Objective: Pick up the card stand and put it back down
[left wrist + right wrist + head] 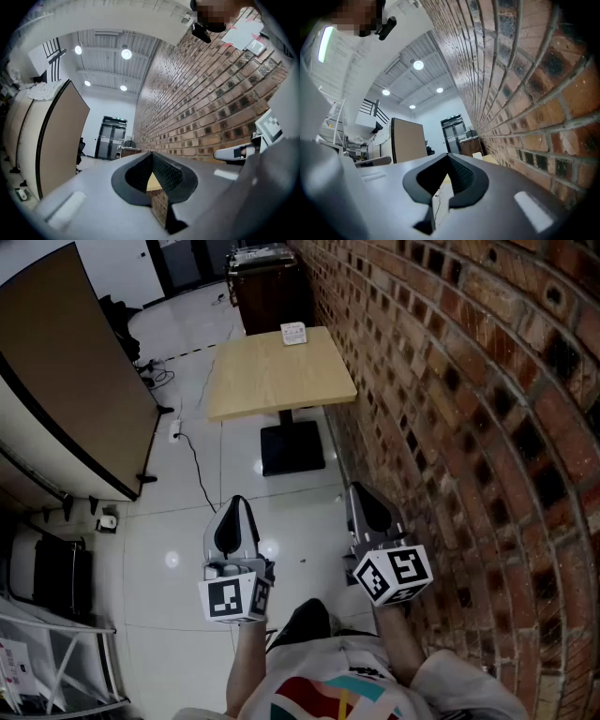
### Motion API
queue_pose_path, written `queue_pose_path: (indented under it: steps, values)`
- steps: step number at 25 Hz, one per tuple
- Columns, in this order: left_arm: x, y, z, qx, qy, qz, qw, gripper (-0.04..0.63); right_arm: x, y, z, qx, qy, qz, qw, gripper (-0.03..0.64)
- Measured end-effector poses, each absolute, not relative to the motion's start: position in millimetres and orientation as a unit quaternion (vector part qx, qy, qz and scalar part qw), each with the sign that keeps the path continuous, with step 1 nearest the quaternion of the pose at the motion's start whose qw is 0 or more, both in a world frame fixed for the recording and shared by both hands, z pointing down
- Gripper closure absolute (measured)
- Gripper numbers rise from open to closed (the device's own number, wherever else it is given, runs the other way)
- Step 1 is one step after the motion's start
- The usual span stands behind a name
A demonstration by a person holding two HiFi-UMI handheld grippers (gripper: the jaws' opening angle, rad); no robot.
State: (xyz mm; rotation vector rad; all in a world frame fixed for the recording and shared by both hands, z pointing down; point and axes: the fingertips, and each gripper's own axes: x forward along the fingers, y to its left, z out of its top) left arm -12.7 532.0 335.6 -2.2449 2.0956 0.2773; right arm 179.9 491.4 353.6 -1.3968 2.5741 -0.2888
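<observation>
The card stand (292,333) is a small white item at the far end of a light wooden table (281,381), well ahead of me beside the brick wall. In the right gripper view it shows as a pale speck (477,155) in the distance. My left gripper (238,502) and right gripper (360,489) hang side by side over the floor, close to the person's body and far short of the table. Both have their jaws together with nothing between them, as the left gripper view (151,154) and the right gripper view (447,155) also show.
A brick wall (469,409) runs along the right side. On the left a brown partition panel (75,371) stands at an angle. A dark cabinet (267,292) sits beyond the table, whose black base (292,446) rests on the tiled floor. A cable (199,474) trails across the tiles.
</observation>
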Motion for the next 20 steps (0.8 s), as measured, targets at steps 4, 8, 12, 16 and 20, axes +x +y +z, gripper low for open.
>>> queue_pose_path:
  steps: [4,8,12,16,20]
  values:
    - [-28.6,495.9,351.2,-0.712,0.695,0.097,0.019,0.591,172.6,454.8,367.0,-0.465,0.875,-0.095,0.092,0.617]
    - [-46.2,451.4,352.5,-0.705,0.701,0.102,0.025,0.591,160.1,408.9,371.3,-0.462,0.878,-0.09,0.09,0.617]
    - [-67.1,374.7,367.1,-0.703,0.701,0.113,0.038,0.591,133.9,330.9,386.9,-0.452,0.884,-0.078,0.088,0.617]
    - [-102.0,232.2,395.6,-0.7,0.704,0.113,0.04,0.591,99.3,193.8,409.1,-0.445,0.888,-0.074,0.084,0.617]
    - [-162.9,56.9,386.9,-0.698,0.707,0.101,0.05,0.591,72.5,19.4,395.4,-0.47,0.876,-0.077,0.08,0.617]
